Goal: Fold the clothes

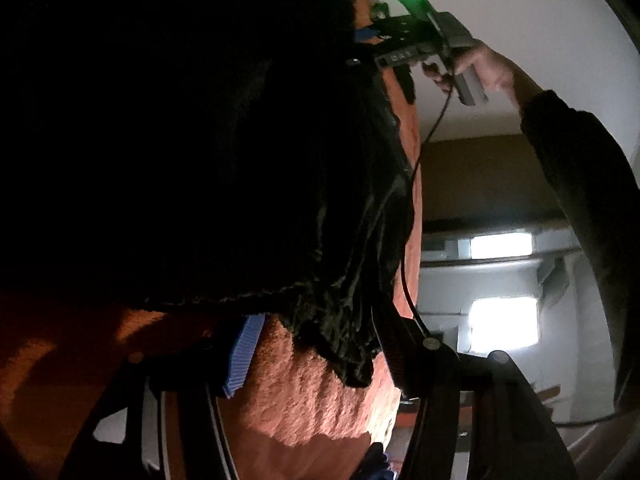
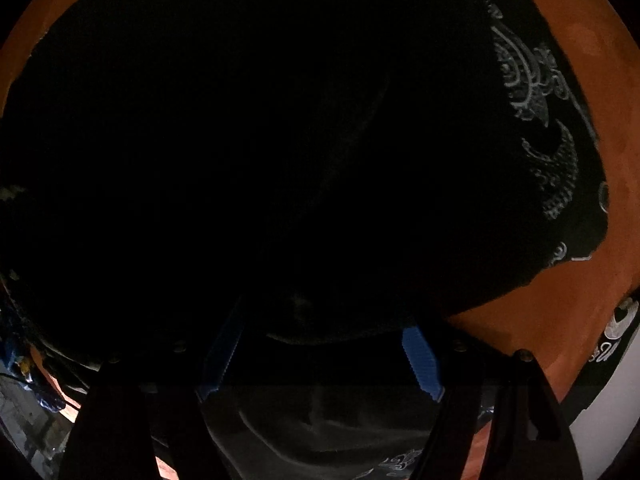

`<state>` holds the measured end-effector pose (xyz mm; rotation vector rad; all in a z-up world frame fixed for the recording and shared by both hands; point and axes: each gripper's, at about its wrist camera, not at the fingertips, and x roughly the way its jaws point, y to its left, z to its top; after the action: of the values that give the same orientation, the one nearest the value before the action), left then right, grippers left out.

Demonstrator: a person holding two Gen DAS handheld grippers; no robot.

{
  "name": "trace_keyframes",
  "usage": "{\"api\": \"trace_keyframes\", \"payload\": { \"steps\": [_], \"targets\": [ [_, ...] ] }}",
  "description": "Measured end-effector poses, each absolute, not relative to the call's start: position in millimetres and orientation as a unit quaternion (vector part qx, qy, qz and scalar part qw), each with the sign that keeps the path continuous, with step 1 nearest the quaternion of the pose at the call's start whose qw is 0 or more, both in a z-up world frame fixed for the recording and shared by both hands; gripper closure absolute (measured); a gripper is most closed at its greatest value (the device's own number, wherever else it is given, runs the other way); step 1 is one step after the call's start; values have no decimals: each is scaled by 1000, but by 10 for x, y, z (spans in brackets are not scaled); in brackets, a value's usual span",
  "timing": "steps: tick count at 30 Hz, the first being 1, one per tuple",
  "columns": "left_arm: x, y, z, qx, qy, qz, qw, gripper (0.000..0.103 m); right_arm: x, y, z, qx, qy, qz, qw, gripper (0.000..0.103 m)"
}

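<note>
Orange fleecy covering spreads under everything, and beyond it a pale wall and two bright window panes show in the left wrist view. On this orange surface lies a black garment, its right-hand part printed with pale grey swirls (cloud-like curls, as far as the dim light allows).

From the left wrist camera, the left claw sits at the rumpled hem of the black cloth; one blue ribbed pad stands free beside the fabric, the other finger is hidden under the folds, so I cannot tell whether it grips.

Seen from above, the right claw points down at the garment's near edge, its blue pads spread wide apart with dark cloth between them, not pinched. A hand in a dark sleeve holds that claw's handle.
</note>
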<state>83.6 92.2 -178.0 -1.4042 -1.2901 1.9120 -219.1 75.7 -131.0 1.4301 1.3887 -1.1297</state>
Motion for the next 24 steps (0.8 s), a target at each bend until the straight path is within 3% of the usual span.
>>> {"api": "trace_keyframes", "payload": {
  "steps": [4, 5, 6, 7, 8, 10, 15, 21, 24],
  "targets": [
    [929, 940, -1797, -505, -487, 684, 201, 46, -2214, 731, -1313, 579, 545, -448, 408, 29],
    [942, 958, -1818, -504, -491, 682, 199, 50, -2213, 734, -1311, 581, 543, -450, 406, 30],
    [933, 971, -1821, -502, -494, 681, 202, 60, -2208, 737, -1307, 584, 538, -451, 406, 41],
    [901, 977, -1794, -497, -488, 687, 207, 92, -2195, 739, -1295, 585, 535, -452, 409, 49],
    [864, 981, -1761, -491, -481, 694, 213, 92, -2175, 739, -1271, 579, 538, -454, 411, 54],
    [791, 990, -1695, -480, -466, 709, 224, 93, -2134, 741, -1184, 567, 537, -460, 421, 86],
    [679, 857, -1295, -427, -429, 757, 246, 94, -2136, 826, -830, 549, 505, -504, 435, 91],
    [195, 217, -686, -387, -402, 780, 284, 94, -2488, 1212, 14, 548, 332, -628, 441, 91],
    [-202, -219, -242, -348, -353, 819, 288, 94, -2610, 1489, 368, 540, 255, -684, 419, 92]
  ]
}}
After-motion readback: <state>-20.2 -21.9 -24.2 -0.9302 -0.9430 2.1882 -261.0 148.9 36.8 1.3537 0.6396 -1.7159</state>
